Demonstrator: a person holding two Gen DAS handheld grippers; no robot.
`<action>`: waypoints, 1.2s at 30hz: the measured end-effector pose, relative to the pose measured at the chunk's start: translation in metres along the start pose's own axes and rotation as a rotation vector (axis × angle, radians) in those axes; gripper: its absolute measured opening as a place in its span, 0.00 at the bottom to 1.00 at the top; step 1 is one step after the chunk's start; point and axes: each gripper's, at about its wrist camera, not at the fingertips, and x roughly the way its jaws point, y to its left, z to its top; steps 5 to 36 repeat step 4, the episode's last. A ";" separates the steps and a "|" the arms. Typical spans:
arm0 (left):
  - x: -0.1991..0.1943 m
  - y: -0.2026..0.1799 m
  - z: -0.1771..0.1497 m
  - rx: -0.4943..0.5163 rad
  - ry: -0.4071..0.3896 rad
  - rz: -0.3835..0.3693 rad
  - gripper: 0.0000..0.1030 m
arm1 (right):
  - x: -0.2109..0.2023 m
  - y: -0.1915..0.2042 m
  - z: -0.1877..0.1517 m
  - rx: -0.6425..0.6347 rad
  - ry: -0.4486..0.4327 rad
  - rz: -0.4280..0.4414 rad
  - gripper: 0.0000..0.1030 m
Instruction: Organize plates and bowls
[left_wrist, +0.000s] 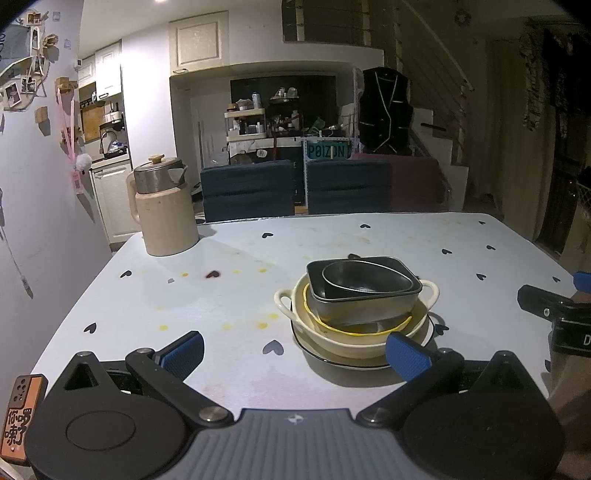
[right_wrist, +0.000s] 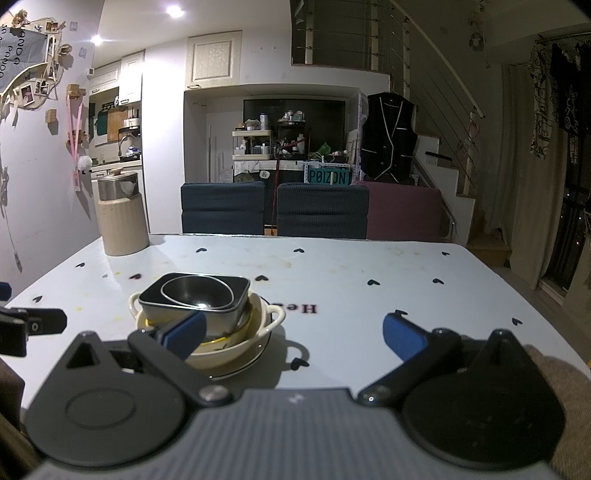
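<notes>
A stack of dishes stands on the table: a white plate (left_wrist: 332, 360) at the bottom, a cream two-handled bowl (left_wrist: 288, 306) on it, a steel rectangular tray (left_wrist: 362, 306) in that, and a round steel bowl (left_wrist: 365, 282) on top. The stack also shows in the right wrist view (right_wrist: 199, 306). My left gripper (left_wrist: 295, 350) is open and empty, just near the stack, its right fingertip (left_wrist: 406, 356) in front of the plate's rim. My right gripper (right_wrist: 293, 332) is open and empty, its left fingertip (right_wrist: 184, 332) in front of the stack.
A beige kettle with a steel lid (left_wrist: 166, 210) stands at the table's far left corner. The table (left_wrist: 221, 295) has a pale cloth with black hearts. Two dark chairs (left_wrist: 247, 188) stand behind the far edge. A wall is at the left.
</notes>
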 end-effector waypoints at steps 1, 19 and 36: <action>0.000 0.000 0.000 0.000 0.001 0.001 1.00 | 0.000 0.000 0.000 0.000 0.000 0.000 1.00; 0.000 -0.001 0.000 -0.001 0.001 0.001 1.00 | 0.000 0.000 0.000 0.000 0.000 0.000 1.00; 0.000 -0.001 0.000 -0.001 0.001 0.001 1.00 | 0.000 0.000 0.000 0.000 0.000 0.000 1.00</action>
